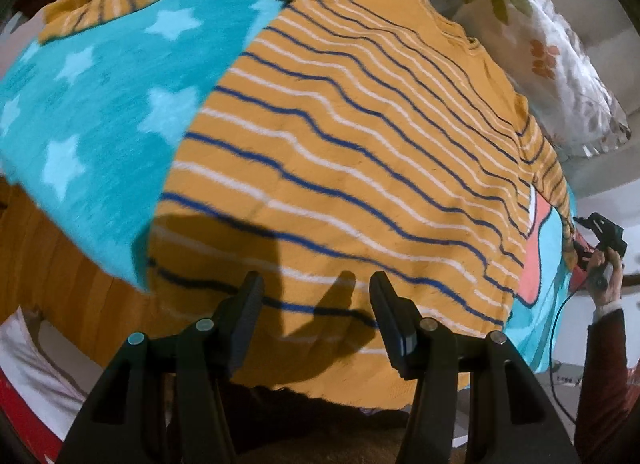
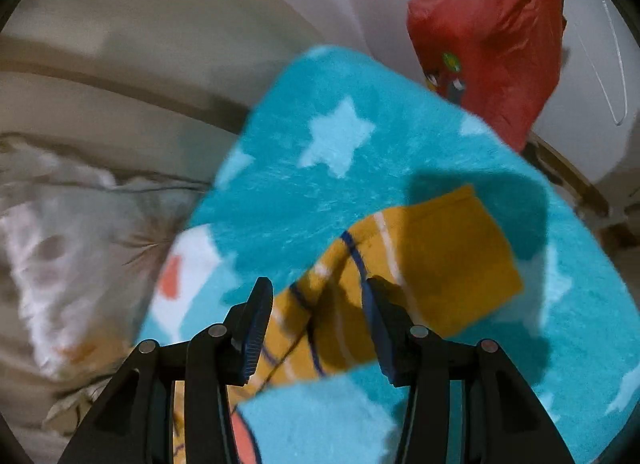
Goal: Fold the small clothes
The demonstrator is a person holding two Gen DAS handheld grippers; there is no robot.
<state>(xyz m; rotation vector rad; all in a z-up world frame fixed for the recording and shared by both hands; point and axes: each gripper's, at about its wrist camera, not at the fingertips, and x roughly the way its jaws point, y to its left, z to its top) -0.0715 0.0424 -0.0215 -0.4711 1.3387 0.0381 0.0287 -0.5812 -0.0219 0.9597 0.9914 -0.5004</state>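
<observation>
The left gripper (image 1: 316,304) has its two black fingers spread wide, with nothing between them; they hover just above the hem end of an orange long-sleeved knit shirt with navy and white stripes (image 1: 340,151), and their shadow falls on the cloth directly under and ahead of the tips. The shirt lies flat on a turquoise fleece blanket printed with pale stars (image 1: 100,103). Its body runs lengthwise away from the left fingers, hem nearest them and neckline at the far end. One sleeve stretches off to the far left across the blanket, the other to the right, toward the right gripper, which shows small at the right edge in a hand.

The right gripper (image 2: 318,324) is likewise wide open and grips nothing. The shirt's right sleeve (image 2: 400,292) passes under the gap between its fingers, running from near left to far right, the plain orange cuff ahead and right of the tips; whether the fingers touch it cannot be told. Far ahead to the right hangs a red plastic bag (image 2: 488,31). A pale floral pillow (image 2: 52,248) lies to the left.
</observation>
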